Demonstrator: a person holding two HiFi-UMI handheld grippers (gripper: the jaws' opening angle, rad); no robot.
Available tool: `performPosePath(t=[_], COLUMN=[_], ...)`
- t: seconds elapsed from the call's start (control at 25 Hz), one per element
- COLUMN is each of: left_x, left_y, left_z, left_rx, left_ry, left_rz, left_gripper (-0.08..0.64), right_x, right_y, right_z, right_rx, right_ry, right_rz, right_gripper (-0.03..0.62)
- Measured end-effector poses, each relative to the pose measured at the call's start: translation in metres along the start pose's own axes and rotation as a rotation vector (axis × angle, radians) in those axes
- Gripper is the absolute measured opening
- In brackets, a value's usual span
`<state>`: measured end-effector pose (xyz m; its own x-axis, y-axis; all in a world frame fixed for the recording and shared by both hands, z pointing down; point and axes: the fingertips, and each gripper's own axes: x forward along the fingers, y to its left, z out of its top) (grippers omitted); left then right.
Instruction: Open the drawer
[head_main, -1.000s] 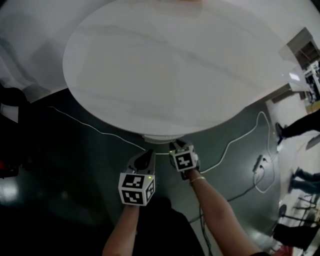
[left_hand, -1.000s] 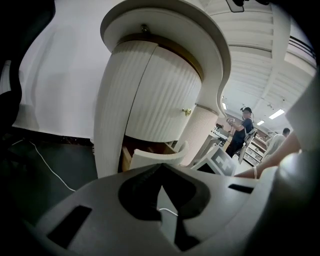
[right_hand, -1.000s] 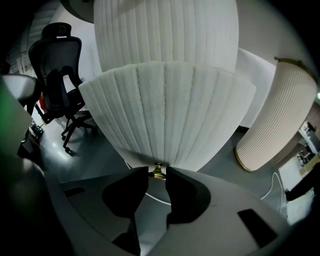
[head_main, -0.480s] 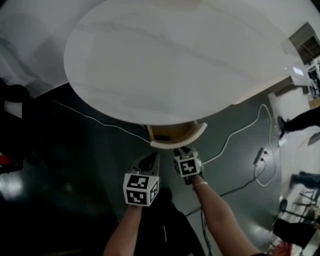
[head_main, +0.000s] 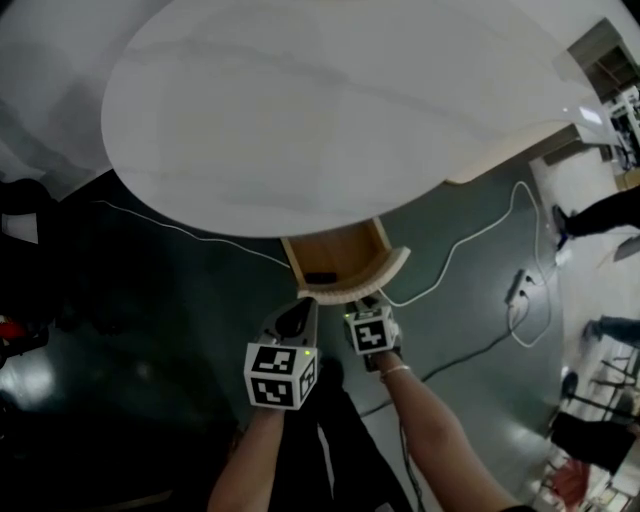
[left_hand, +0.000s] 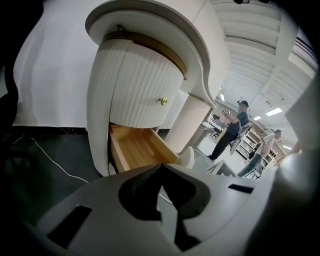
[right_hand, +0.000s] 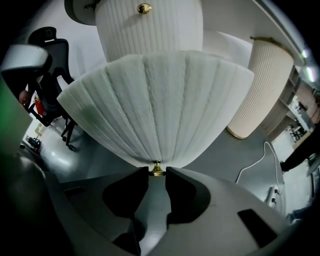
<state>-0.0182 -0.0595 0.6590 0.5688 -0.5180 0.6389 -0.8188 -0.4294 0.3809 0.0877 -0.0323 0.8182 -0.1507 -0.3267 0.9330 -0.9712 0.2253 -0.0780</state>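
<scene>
1. My right gripper (right_hand: 157, 174) is clamped on the brass knob (right_hand: 157, 169).
2. The drawer (head_main: 345, 250) sticks out from under the table (head_main: 330, 110).
3. My left gripper (left_hand: 161, 166) is closed on nothing, near the drawer front.

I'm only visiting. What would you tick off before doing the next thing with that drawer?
1. Right gripper closed on the brass knob: ok.
2. Drawer out from under the table, wooden inside showing: ok.
3. Drawer pulled out all the way: cannot tell.
4. Left gripper shut and empty: ok.
5. Small dark thing in the drawer identified: cannot tell.
</scene>
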Motion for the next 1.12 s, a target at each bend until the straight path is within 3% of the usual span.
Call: performPosePath(t=[0.4,0.84,0.92,1.12], left_x=[0.001,0.004,0.004,0.007], left_y=[-0.018,-0.032,-0.035,-0.045], left_z=[-0.005,-0.015,-0.017,-0.016], left_rx=[0.004,0.039,0.045,0.061], left_ry=[0.051,0.1,0.111,0.124], left_rz=[-0.018,-0.029,-0.03,-0.037], left_gripper=[0.003,0.003,0.003,0.003], right_x=[-0.017,-0.021,-0.025,-0.047], right_y=[-0.003,0.0,0.0,0.007], right_z=[-0.047,-0.059,-0.07,-0.075], right_rx=[-0.038,0.016,0.032,0.004], right_ry=[0.106,0.098,0.107,0.033], right_rz=[-0.003,0.005,0.0,0.03], right_gripper=[0.103,0.103,0.077,0.075])
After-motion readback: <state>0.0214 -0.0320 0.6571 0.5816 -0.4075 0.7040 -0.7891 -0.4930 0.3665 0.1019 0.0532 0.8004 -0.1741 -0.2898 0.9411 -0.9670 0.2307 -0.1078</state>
